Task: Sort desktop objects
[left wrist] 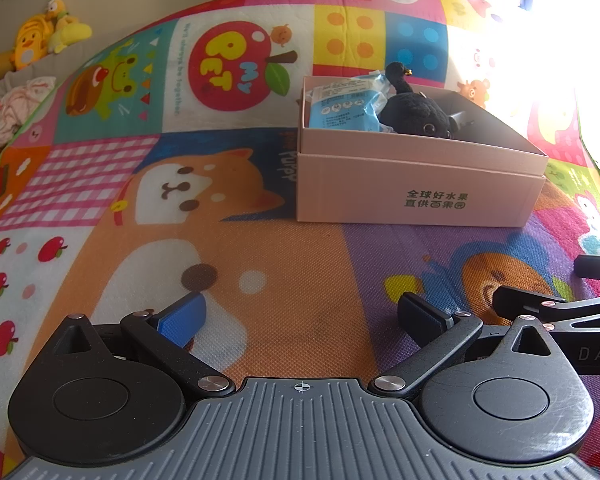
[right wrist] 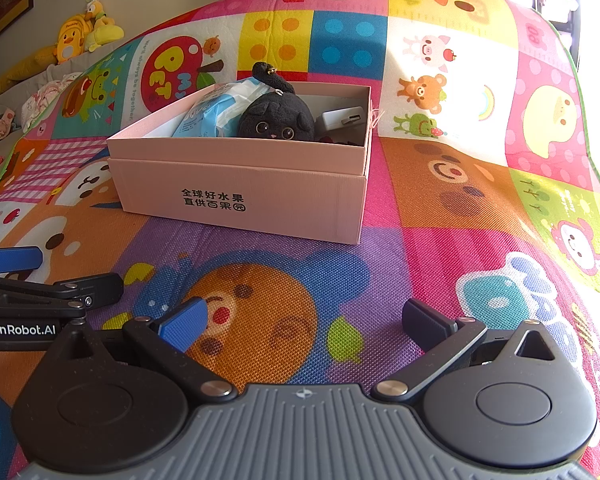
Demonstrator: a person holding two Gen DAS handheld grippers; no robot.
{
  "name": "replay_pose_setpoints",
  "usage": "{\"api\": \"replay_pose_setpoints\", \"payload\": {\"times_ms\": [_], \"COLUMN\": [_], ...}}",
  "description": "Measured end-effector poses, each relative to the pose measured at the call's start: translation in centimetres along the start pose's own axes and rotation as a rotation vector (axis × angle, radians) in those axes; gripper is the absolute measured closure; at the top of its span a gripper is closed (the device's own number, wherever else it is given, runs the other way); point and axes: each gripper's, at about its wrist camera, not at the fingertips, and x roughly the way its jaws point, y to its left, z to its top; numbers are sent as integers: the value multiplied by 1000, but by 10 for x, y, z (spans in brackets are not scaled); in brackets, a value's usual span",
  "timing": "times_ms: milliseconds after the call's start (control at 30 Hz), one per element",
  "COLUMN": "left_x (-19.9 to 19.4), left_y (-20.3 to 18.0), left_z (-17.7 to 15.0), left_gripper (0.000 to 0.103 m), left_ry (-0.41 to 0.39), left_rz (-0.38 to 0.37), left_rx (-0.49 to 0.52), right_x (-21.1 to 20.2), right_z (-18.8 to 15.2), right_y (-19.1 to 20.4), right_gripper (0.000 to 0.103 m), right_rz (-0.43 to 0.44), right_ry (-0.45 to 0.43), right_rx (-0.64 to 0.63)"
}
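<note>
A pink cardboard box point(left wrist: 416, 190) point(right wrist: 236, 192) stands on the colourful play mat. In it lie a blue and white packet point(left wrist: 346, 104) point(right wrist: 216, 110), a black plush cat point(left wrist: 416, 114) point(right wrist: 276, 120) and a white charger point(right wrist: 342, 118). My left gripper point(left wrist: 302, 318) is open and empty, low over the mat in front of the box. My right gripper point(right wrist: 304, 322) is open and empty, also short of the box. The left gripper's fingers point(right wrist: 14, 260) show at the left edge of the right wrist view; the right gripper's arm point(left wrist: 560, 308) shows at the right edge of the left wrist view.
The play mat point(left wrist: 260, 264) point(right wrist: 440, 208) covers the surface. Yellow plush toys point(left wrist: 44, 36) point(right wrist: 84, 32) and crumpled cloth point(left wrist: 16, 110) lie beyond its far left edge. Bright window light falls at the far right.
</note>
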Motion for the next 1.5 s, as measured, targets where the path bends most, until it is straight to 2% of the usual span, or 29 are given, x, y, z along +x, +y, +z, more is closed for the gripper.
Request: {"api": "replay_pose_setpoints", "payload": {"times_ms": [833,1000,1200,1500], "left_x": [0,-1,-4,-7], "left_y": [1,3,6,11], "left_z": [1,1,4,0], "left_gripper": [0,0,0,0], "left_ry": [0,2,65,35], "left_rz": [0,-26,-53,-73], "left_rx": [0,-7,37,21], "right_x": [0,0,0,1], "right_z": [0,0,0,1], "right_y": [0,-1,0,0], "right_gripper": [0,0,0,0], "right_rz": [0,0,0,0], "right_ry": [0,0,0,0], "right_rx": [-1,0,0,0]}}
